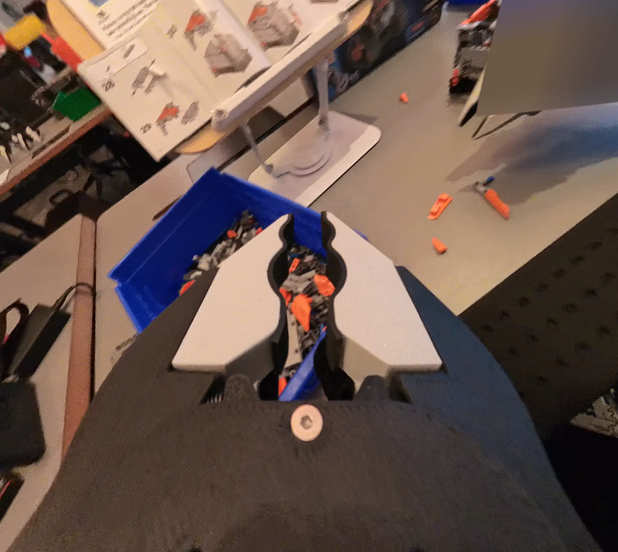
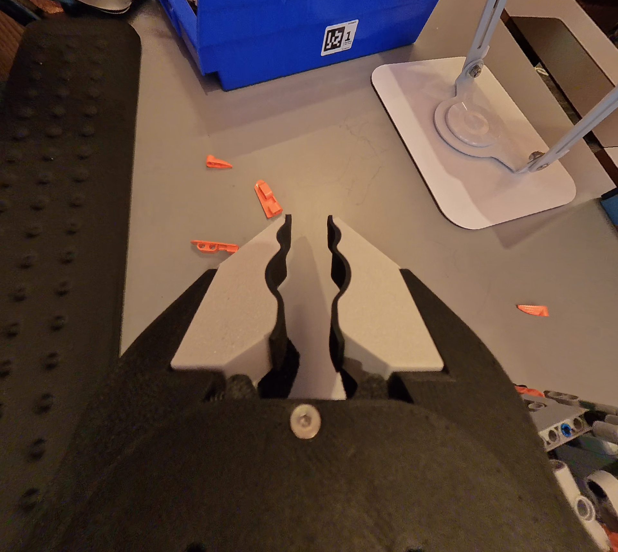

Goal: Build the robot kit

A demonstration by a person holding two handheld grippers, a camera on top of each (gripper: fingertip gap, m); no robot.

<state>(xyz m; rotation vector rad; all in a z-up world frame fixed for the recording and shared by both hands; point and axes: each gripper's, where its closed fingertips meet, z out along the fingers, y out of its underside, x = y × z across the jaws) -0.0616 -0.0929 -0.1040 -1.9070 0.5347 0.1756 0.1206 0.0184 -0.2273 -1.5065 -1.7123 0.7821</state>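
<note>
Left wrist view: the left tool (image 1: 307,218) hangs over a blue plastic bin (image 1: 174,255) heaped with grey and orange building pieces (image 1: 302,295); its grey fingers stand a narrow gap apart with nothing between them.
Right wrist view: the right tool (image 2: 309,218) hovers over the bare grey bench (image 2: 334,141), fingers a narrow gap apart and holding nothing.
Nearest to right tool: a flat orange plastic piece (image 2: 267,198), just beside the left fingertip, not touching.
Also on the bench: an orange wedge piece (image 2: 218,162), an orange piece with holes (image 2: 214,247), a white stand base (image 2: 475,147), a black studded mat (image 2: 63,168).
Behind the bin: an open instruction booklet (image 1: 200,17) propped on the stand, blurred.
</note>
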